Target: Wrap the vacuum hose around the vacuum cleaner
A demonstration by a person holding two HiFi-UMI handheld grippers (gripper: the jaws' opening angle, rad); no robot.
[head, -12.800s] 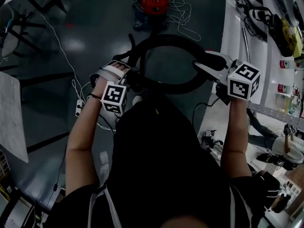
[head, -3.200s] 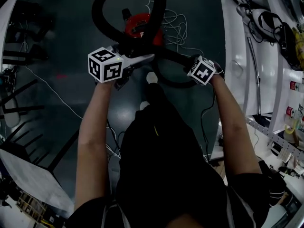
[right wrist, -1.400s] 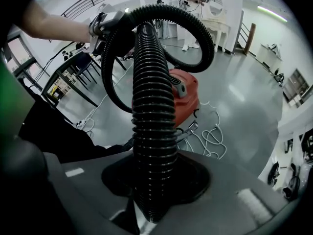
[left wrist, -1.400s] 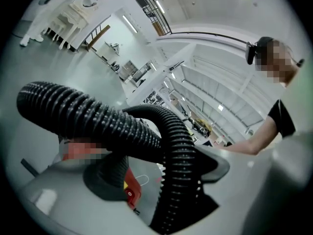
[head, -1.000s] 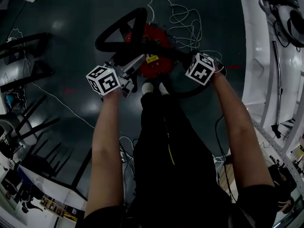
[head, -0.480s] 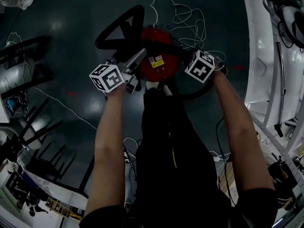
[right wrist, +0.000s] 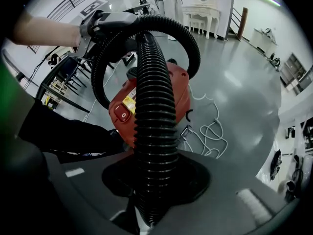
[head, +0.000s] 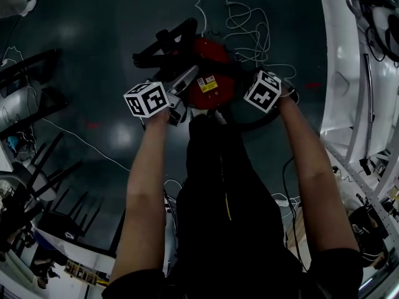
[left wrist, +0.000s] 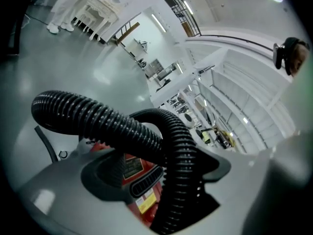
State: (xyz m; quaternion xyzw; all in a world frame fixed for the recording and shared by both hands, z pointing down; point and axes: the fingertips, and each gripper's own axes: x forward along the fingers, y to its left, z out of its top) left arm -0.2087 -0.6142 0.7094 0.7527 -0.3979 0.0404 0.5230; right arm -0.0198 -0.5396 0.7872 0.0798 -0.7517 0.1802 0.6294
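The red vacuum cleaner (head: 209,73) stands on the dark floor just ahead of the person's feet. Its black ribbed hose (head: 163,45) loops over the top and left side of the body. My left gripper (left wrist: 171,199) has the hose (left wrist: 176,146) between its jaws; they have just been opening a little, and a sliver of red shows beside the hose. My right gripper (right wrist: 156,199) points steeply down and is shut on the hose (right wrist: 155,126), which rises from it and arcs over the vacuum cleaner (right wrist: 173,89) to the left gripper (right wrist: 105,21).
A white power cord (head: 249,30) lies in loose coils on the floor behind the vacuum. White benches with tools (head: 352,73) run along the right. Black chair or stand legs (head: 31,73) stand at the left. The person's dark trousers (head: 218,185) fill the lower middle.
Both grippers have sunk toward the vacuum, the left more than the right. The hose loop has dropped and flattened against the vacuum's top left. The vacuum now sits closer under the hands.
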